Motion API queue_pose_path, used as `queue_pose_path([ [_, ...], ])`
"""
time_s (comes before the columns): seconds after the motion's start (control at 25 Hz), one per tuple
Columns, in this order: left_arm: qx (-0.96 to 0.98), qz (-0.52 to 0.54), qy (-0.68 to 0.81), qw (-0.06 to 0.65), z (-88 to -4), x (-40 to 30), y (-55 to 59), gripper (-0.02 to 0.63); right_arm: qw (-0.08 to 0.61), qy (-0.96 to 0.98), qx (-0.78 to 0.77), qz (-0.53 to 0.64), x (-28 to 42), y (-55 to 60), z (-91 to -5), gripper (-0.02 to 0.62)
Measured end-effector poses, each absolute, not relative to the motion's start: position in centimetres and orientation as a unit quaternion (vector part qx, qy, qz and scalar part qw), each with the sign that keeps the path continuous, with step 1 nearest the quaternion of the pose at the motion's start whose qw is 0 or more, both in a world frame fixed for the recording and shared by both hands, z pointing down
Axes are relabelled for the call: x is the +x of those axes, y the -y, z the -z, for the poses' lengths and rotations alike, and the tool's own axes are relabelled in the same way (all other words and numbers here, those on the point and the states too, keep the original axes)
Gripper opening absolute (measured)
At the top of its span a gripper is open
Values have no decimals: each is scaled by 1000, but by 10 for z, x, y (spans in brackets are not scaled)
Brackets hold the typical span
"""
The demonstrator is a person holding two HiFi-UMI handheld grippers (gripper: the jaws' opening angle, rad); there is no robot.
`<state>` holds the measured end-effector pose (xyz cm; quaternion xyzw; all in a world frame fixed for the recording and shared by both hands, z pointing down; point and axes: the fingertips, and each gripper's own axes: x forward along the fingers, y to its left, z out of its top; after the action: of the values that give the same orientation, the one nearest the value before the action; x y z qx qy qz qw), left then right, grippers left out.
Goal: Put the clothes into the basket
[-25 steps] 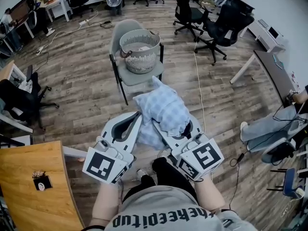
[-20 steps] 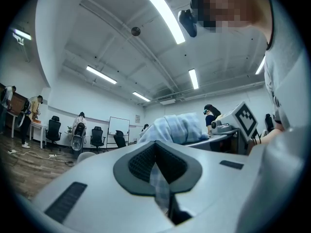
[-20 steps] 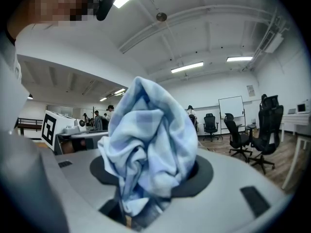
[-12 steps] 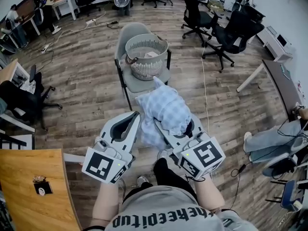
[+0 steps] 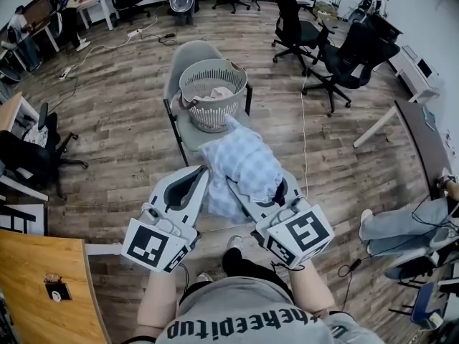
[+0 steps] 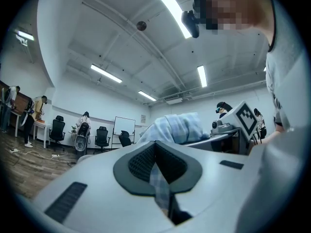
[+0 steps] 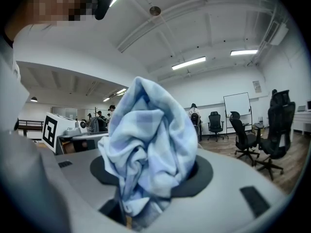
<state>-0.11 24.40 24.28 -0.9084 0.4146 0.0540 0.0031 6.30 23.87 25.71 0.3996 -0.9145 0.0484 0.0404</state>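
Left claw (image 6: 156, 154): clenched. Its own view shows the pads closed on a thin strip of checked cloth, nothing more. It carries only an edge of the garment.

Basket (image 5: 211, 113): pale slatted tub on the seat of a grey chair (image 5: 188, 131), standing on the wood floor. Some clothes (image 5: 217, 92) already lie in it. From the head view it sits straight ahead of both claws, a shade left of the midline, and apart from them. No part of the load is over the rim yet.

Blue checked garment (image 5: 242, 165): bunched high between the two claws. Its long axis runs away from the person, and its peak points at the basket. It hangs clear of the floor.

Right claw (image 7: 155, 171): clenched on the thick wad and bearing most of the bulk.

Judgement: both claws stand about equally far from the basket, the left slightly more in line with it. The coming move is forward to get over the rim, then release.

Views: only the head view shows the basket and the gap to it. It hides the right claw's tips under the cloth. The two gripper views show the grips plainly but no basket.
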Motion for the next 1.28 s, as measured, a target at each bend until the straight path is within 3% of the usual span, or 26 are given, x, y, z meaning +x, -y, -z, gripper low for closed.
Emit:
queue_pose_path([
  [0.72, -899, -39, -436, 11, -260, 56, -186, 14, 36, 926, 373, -51, 112, -175, -279, 244],
  [1.28, -909, -40, -415, 1, -266, 46, -139, 14, 27, 913, 402, -59, 107, -131, -283, 244],
])
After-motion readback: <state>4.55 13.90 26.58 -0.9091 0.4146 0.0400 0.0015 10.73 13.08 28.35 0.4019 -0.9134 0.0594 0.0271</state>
